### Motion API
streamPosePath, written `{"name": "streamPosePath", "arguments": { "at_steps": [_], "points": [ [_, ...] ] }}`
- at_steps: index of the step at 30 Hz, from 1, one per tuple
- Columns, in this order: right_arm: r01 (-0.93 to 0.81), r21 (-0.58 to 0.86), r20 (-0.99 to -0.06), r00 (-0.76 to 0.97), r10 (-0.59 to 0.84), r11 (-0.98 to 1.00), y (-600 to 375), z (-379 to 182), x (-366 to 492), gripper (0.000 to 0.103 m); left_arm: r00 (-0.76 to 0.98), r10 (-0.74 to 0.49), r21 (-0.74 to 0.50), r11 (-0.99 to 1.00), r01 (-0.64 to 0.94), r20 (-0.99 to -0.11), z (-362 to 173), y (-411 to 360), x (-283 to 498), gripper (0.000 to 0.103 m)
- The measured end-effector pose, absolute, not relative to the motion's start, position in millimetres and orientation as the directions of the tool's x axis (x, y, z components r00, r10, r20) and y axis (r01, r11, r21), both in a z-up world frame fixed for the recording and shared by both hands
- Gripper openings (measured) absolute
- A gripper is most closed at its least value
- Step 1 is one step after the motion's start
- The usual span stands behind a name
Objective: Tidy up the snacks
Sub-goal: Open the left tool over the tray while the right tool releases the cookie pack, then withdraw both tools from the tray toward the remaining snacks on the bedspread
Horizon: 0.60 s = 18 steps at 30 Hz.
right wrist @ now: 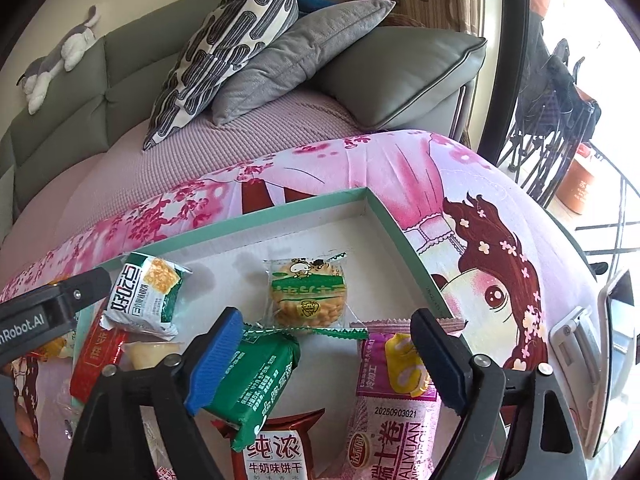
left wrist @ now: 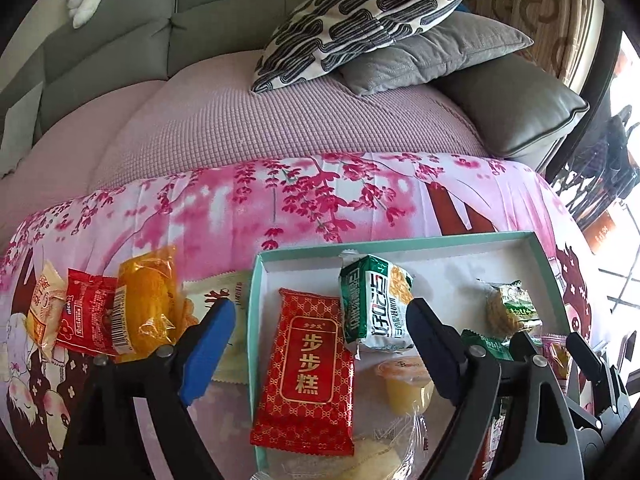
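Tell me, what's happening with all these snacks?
Someone is sorting snacks into a shallow green box on a flowery cloth. Both the left gripper and the right gripper are open, holding nothing, above the box. A red packet, a jelly cup and a round cracker already lie inside. An orange packet and others wait on the cloth outside.

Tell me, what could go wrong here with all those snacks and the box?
The pink packet lies over the box rim, so it may slide out. The green packet sits tilted on other packets beside the open right hand-held gripper and could get knocked. The orange packet outside leans on its neighbours and might topple.
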State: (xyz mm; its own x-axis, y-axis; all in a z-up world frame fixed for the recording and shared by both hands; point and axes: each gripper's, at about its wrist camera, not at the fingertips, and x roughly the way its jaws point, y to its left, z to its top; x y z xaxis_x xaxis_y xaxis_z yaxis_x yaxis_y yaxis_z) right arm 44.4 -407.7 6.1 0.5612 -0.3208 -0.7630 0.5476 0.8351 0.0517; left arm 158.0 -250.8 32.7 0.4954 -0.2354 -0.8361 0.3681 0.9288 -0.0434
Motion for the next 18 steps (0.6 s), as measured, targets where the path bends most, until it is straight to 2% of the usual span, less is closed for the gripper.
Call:
{"name": "streamPosePath", "arguments": {
  "at_steps": [4, 5, 8, 10, 18],
  "points": [
    [0.555, 0.065, -0.751, 0.575, -0.326, 0.829, -410, 12, 41, 0.098, 0.532, -0.228, -0.047, 0.942, 0.331, -0.816, 39, -239, 158, 0.092],
    [0.557, 0.069, -0.749, 0.577, -0.326, 0.828, -410, 13, 40, 0.103, 0.542, -0.220, -0.044, 0.947, 0.319, -0.811, 40, -237, 158, 0.093],
    [0.560, 0.068, -0.746, 0.578, -0.331, 0.826, -410, 15, 40, 0.103, 0.561, -0.201, -0.037, 0.956, 0.290, -0.803, 39, -230, 158, 0.093],
    [0.553, 0.068, -0.751, 0.576, -0.322, 0.830, -410, 15, 41, 0.103, 0.561, -0.198, -0.044, 0.960, 0.276, -0.804, 38, -226, 159, 0.102],
    [0.518, 0.035, -0.755, 0.574, -0.317, 0.854, -393, 19, 49, 0.103, 0.568, -0.184, -0.051, 0.969, 0.241, -0.802, 34, -209, 154, 0.103]
  ]
}}
